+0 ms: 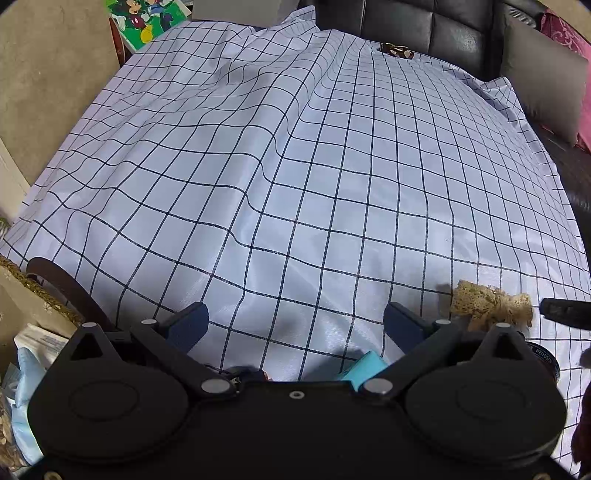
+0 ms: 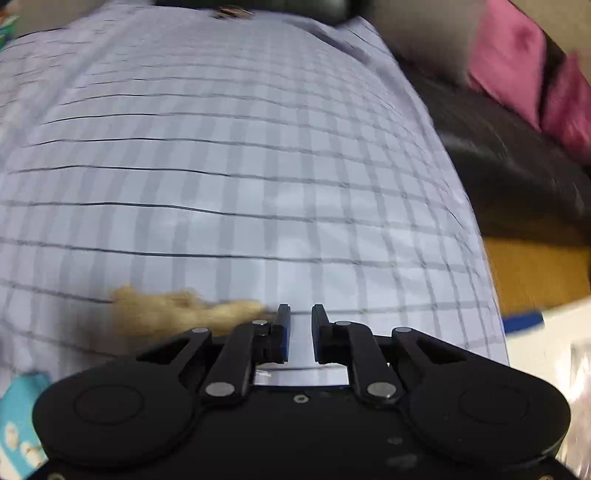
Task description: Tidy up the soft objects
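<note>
Round dark tin (image 1: 543, 360) beside lace bow (image 1: 491, 306), lettering perhaps "WEIYUSEN"

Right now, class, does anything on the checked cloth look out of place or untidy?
Yes. A tan lace bow lies loose near the checked cloth's near edge, crumpled rather than put away. The cloth is rumpled, with a ridge running down its middle. A small brown item sits alone at the far edge, too small to identify.

black sofa (image 1: 424, 29) | pink cushion (image 2: 513, 62) | grey cushion (image 1: 543, 74) | cartoon picture (image 1: 147, 18)
</note>
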### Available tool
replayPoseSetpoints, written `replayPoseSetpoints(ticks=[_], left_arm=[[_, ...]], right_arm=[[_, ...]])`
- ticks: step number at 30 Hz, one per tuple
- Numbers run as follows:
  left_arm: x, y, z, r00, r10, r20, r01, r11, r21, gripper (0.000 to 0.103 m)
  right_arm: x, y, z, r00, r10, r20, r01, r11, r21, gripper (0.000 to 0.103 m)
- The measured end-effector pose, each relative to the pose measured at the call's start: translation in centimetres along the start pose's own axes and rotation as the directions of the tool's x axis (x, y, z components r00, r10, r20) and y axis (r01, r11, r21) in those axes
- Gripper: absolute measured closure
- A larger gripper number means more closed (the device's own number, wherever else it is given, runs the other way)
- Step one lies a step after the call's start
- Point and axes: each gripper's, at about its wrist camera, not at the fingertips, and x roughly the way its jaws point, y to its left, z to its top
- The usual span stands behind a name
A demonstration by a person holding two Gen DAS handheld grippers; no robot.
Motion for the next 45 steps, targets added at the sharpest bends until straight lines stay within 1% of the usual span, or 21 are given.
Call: replayPoseSetpoints(ticks=[2, 4, 6, 7, 9, 12, 15, 18, 22, 24, 25, 27, 30, 31, 33, 36, 39, 40, 41, 43, 45], left_arm=[[0.0, 0.1, 0.1, 1.0, -0.001, -0.001, 0.001, 1.0, 0.0, 0.005], [-0.2, 0.3, 0.4, 1.0, -0.009, 0.0, 0.009, 1.0, -0.002, 0.005], [-0.5, 0.8, 0.7, 1.0, -0.018, 0.005, 0.018, 1.0, -0.013, 0.005], [-0.7, 1.1, 0.9, 1.0, -0.024, 0.01, 0.024, 0.999, -0.021, 0.005], [-1.2, 1.9, 1.4, 0.999, -0.034, 0.021, 0.034, 0.999, -0.037, 0.005], [-2.2, 3.0, 2.1, 0.998, -0.032, 0.05, 0.034, 0.998, -0.045, 0.005], [-3.1, 3.8, 2.7, 0.996, 0.016, 0.091, -0.014, 1.0, -0.028, 0.005], [-3.7, 4.7, 3.3, 0.989, 0.086, 0.124, -0.081, 0.996, -0.042, 0.005], [-3.3, 5.8, 3.7, 0.991, 0.091, 0.103, -0.087, 0.995, -0.046, 0.005], [-3.0, 6.4, 3.7, 0.992, 0.085, 0.088, -0.08, 0.995, -0.06, 0.005], [-2.9, 6.6, 3.7, 0.993, 0.082, 0.084, -0.076, 0.995, -0.066, 0.005], [-2.8, 7.0, 3.7, 0.994, 0.075, 0.081, -0.068, 0.995, -0.079, 0.004], [-3.2, 7.3, 3.7, 0.995, 0.061, 0.083, -0.053, 0.995, -0.09, 0.004], [-3.3, 7.4, 3.7, 0.994, 0.06, 0.086, -0.052, 0.994, -0.092, 0.004], [-3.4, 7.5, 3.7, 0.994, 0.059, 0.091, -0.051, 0.995, -0.089, 0.004], [-3.5, 8.2, 3.7, 0.994, 0.062, 0.091, -0.052, 0.993, -0.107, 0.004], [-3.7, 9.2, 3.9, 0.995, 0.033, 0.092, -0.02, 0.99, -0.142, 0.004], [-3.8, 9.5, 4.0, 0.995, 0.028, 0.094, -0.013, 0.988, -0.156, 0.005], [-3.8, 9.8, 4.0, 0.995, 0.026, 0.095, -0.01, 0.986, -0.166, 0.005], [-3.9, 10.1, 4.0, 0.995, 0.021, 0.097, -0.003, 0.984, -0.179, 0.005], [-3.9, 10.3, 4.0, 0.995, 0.016, 0.099, 0.002, 0.982, -0.187, 0.005]], right_arm=[[-0.2, -0.5, 0.1, 1.0, 0.017, 0.013, -0.018, 0.999, 0.028, 0.089], [-1.0, -0.4, 0.4, 0.997, 0.048, 0.053, -0.049, 0.998, 0.026, 0.087], [-2.3, 0.4, 0.5, 0.99, 0.103, 0.091, -0.104, 0.994, 0.008, 0.075], [-3.2, 1.2, 0.4, 0.984, 0.145, 0.101, -0.145, 0.989, -0.009, 0.073], [-4.5, 2.8, 0.3, 0.962, 0.255, 0.099, -0.25, 0.966, -0.057, 0.069], [-6.2, 6.0, -0.7, 0.912, 0.406, 0.057, -0.394, 0.906, -0.152, 0.068], [-7.3, 9.3, -2.0, 0.873, 0.487, 0.017, -0.468, 0.848, -0.249, 0.067], [-8.0, 12.4, -3.6, 0.845, 0.534, -0.014, -0.506, 0.792, -0.341, 0.065], [-9.7, 15.9, -6.3, 0.817, 0.576, -0.032, -0.52, 0.712, -0.473, 0.058], [-10.5, 17.1, -7.7, 0.8, 0.599, -0.02, -0.512, 0.664, -0.545, 0.044], [-11.1, 17.7, -8.5, 0.791, 0.611, -0.018, -0.509, 0.642, -0.574, 0.041], [-11.9, 18.6, -9.7, 0.774, 0.632, -0.021, -0.507, 0.6, -0.618, 0.029], [-12.6, 20.1, -11.3, 0.76, 0.65, -0.025, -0.499, 0.558, -0.663, 0.015], [-12.5, 20.6, -11.6, 0.762, 0.647, -0.028, -0.491, 0.548, -0.677, 0.015], [-12.1, 21.8, -12.4, 0.777, 0.629, -0.035, -0.462, 0.531, -0.711, 0.014], [-11.1, 22.9, -12.8, 0.791, 0.61, -0.05, -0.452, 0.527, -0.72, 0.014], [-9.6, 23.9, -13.3, 0.806, 0.59, -0.053, -0.427, 0.516, -0.742, 0.015], [-9.4, 24.0, -13.3, 0.809, 0.586, -0.056, -0.426, 0.517, -0.742, 0.018], [-9.0, 24.0, -13.3, 0.803, 0.591, -0.075, -0.442, 0.506, -0.74, 0.028], [-8.5, 24.4, -13.0, 0.78, 0.611, -0.131, -0.498, 0.481, -0.722, 0.042], [-8.5, 24.5, -12.6, 0.775, 0.617, -0.133, -0.507, 0.483, -0.714, 0.049]])
